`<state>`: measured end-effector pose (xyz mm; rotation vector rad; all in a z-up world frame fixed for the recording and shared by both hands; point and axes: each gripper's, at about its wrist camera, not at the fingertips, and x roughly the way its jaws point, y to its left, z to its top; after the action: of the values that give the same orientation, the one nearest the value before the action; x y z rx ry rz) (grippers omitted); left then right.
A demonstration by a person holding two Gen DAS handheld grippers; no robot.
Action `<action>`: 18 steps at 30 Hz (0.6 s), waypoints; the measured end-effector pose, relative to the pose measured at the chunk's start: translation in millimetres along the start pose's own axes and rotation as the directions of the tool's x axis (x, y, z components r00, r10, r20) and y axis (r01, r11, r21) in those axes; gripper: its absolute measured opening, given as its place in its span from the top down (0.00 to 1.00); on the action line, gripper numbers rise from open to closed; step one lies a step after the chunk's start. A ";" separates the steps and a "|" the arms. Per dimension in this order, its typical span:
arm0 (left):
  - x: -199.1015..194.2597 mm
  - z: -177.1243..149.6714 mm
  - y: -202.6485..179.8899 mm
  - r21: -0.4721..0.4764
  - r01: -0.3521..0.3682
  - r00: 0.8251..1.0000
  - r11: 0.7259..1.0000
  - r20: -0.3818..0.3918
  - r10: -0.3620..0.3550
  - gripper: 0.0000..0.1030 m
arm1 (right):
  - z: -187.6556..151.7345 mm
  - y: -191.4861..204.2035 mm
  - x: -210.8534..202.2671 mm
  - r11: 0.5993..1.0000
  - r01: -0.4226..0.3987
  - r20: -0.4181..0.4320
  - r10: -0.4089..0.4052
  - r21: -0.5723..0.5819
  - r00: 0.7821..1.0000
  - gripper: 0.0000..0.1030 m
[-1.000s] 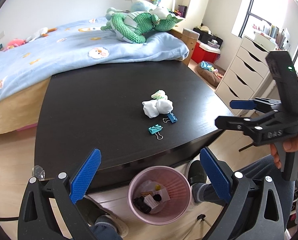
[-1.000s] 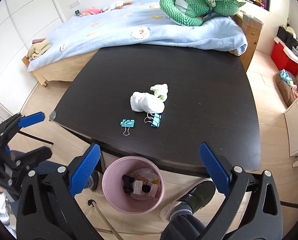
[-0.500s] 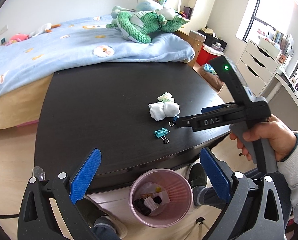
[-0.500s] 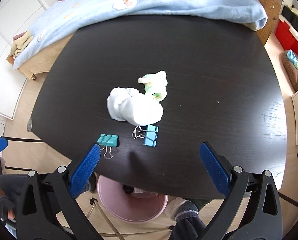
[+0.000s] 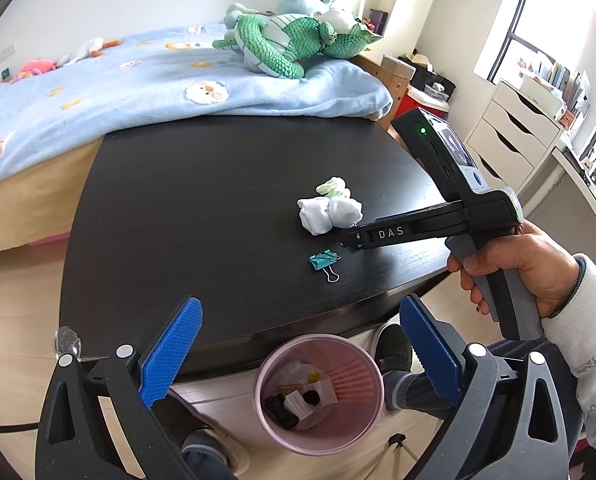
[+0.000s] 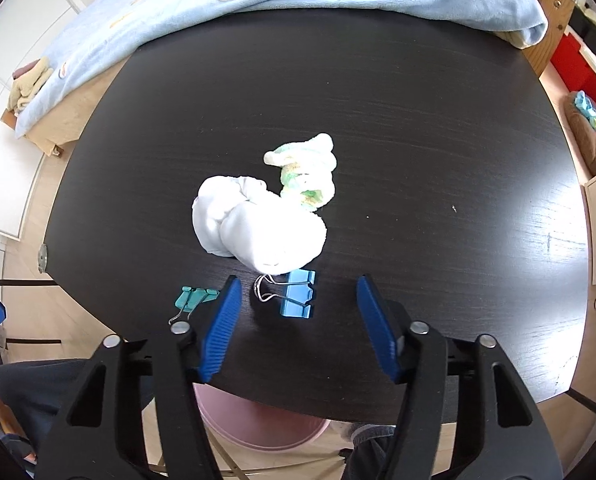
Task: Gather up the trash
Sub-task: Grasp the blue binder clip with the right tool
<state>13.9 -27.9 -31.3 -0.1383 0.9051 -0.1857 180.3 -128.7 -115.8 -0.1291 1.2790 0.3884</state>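
On the black table (image 6: pixel 418 120) lie a white rolled sock (image 6: pixel 254 228), a green-and-white sock (image 6: pixel 306 168), a blue binder clip (image 6: pixel 298 298) and a teal binder clip (image 6: pixel 194 298). My right gripper (image 6: pixel 296 320) hovers low over the blue clip, its jaws closing, the clip between the blue pads but not pressed. In the left wrist view the right gripper (image 5: pixel 350 238) reaches in from the right beside the white sock (image 5: pixel 328 214), and the teal clip (image 5: pixel 324 260) lies near it. My left gripper (image 5: pixel 298 360) is open and holds nothing, above the pink bin (image 5: pixel 318 392).
The pink bin below the table's near edge holds several scraps. A bed with a blue blanket (image 5: pixel 138 80) and a green plush (image 5: pixel 290 44) borders the far side. White drawers (image 5: pixel 514 140) stand right. The person's legs and feet (image 5: pixel 394 354) are beside the bin.
My right gripper has come down and forward over the table to the blue clip, and its jaws have narrowed. The left gripper has stayed in place, open.
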 end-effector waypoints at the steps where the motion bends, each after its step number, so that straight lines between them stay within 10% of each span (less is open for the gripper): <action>1: 0.3 -0.4 0.0 -0.002 0.001 1.000 1.000 -0.001 -0.001 0.07 | 0.3 0.7 0.1 1.000 0.011 0.000 -0.011 -0.009 1.000 0.50; 6: 1.7 -0.6 1.0 -0.005 0.003 1.000 1.000 -0.004 -0.003 0.07 | -0.3 4.0 0.0 0.998 0.041 -0.001 -0.041 -0.039 0.999 0.77; 18: 3.3 5.5 -3.6 0.007 0.004 1.000 1.000 0.000 -0.004 0.07 | -5.4 -4.2 -10.9 1.000 0.005 0.022 -0.004 -0.027 1.000 0.86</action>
<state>19.9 -31.9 -29.8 -0.1336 0.9044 -0.1927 174.3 -136.5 -107.4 -0.1504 1.2521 0.4023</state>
